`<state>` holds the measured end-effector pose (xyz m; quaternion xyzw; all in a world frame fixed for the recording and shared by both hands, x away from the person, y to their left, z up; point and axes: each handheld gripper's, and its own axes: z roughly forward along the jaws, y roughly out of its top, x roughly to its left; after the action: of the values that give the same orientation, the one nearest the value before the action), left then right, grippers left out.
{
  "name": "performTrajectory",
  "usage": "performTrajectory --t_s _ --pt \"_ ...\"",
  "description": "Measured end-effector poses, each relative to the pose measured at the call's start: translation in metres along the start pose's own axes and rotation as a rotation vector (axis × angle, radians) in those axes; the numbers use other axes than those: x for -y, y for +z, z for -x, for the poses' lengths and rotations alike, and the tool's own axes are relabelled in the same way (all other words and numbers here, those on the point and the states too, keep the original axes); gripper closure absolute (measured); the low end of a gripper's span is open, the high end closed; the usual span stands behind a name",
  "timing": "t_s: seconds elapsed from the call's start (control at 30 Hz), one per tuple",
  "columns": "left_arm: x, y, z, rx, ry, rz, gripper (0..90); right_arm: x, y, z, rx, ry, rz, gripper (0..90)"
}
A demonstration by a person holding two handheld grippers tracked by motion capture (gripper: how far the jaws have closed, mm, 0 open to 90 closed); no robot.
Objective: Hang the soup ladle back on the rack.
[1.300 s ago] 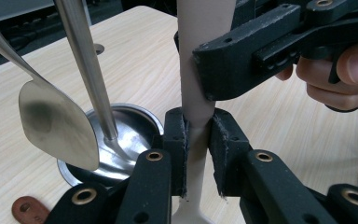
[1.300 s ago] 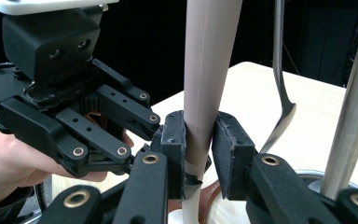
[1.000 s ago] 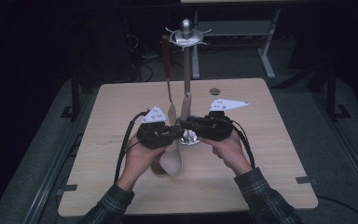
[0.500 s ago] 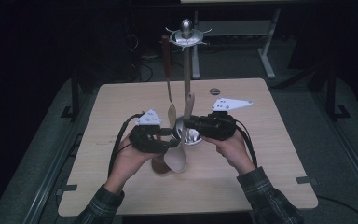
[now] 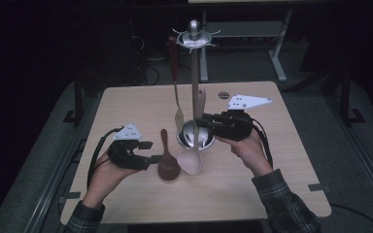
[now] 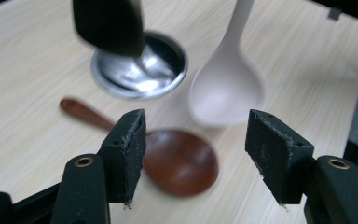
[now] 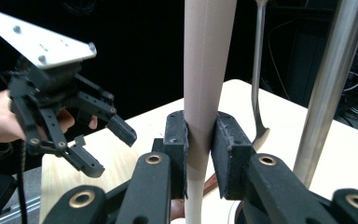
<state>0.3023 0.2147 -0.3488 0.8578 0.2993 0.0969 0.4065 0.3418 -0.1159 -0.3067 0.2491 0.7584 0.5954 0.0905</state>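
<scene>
Pale spoon (image 5: pixel 193 154) clamped upright by the right gripper (image 5: pixel 205 122), its smooth matte bowl resting on the table (image 5: pixel 126 104) just beside the dark wooden spoon (image 5: pixel 168 165).

The right gripper view shows the rough black pads pressed on the pale spoon's flat, tapering handle, with the chrome pole (image 7: pixel 332 88) of the utensil stand alongside. The left gripper (image 5: pixel 148 151) sits near the glossy brown spoon lying flat; its jaws have just been opening and stand apart with nothing pinched between them. Its own view shows the stand's round, mirror-bright steel base (image 6: pixel 140 65), touching neither spoon.
</scene>
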Motion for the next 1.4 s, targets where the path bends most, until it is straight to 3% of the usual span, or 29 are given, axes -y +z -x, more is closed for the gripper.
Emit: performTrajectory --t_s 0.27,0.4,0.57,0.67,0.97,1.4 --pt "0.042 0.002 -0.016 -0.043 -0.036 -0.067 33.6 -0.025 0.000 0.001 -0.031 -0.054 -0.023 76.4" --pt "0.059 0.006 -0.021 -0.079 -0.049 -0.072 31.6 -0.039 0.001 0.006 -0.060 -0.063 -0.018 76.4" --pt "0.086 0.010 -0.030 -0.108 -0.103 -0.074 26.7 -0.059 0.005 0.013 -0.074 -0.087 -0.004 76.3" --pt "0.096 0.013 -0.031 -0.128 -0.113 -0.088 26.6 -0.069 0.007 0.014 -0.077 -0.099 -0.005 76.4" --pt "0.099 0.014 -0.035 -0.143 -0.113 -0.081 26.6 -0.087 0.018 0.021 -0.098 -0.088 -0.010 76.3" --pt "0.101 0.015 -0.036 -0.126 -0.128 -0.091 26.6 -0.084 0.022 0.033 -0.111 -0.048 0.007 76.2"
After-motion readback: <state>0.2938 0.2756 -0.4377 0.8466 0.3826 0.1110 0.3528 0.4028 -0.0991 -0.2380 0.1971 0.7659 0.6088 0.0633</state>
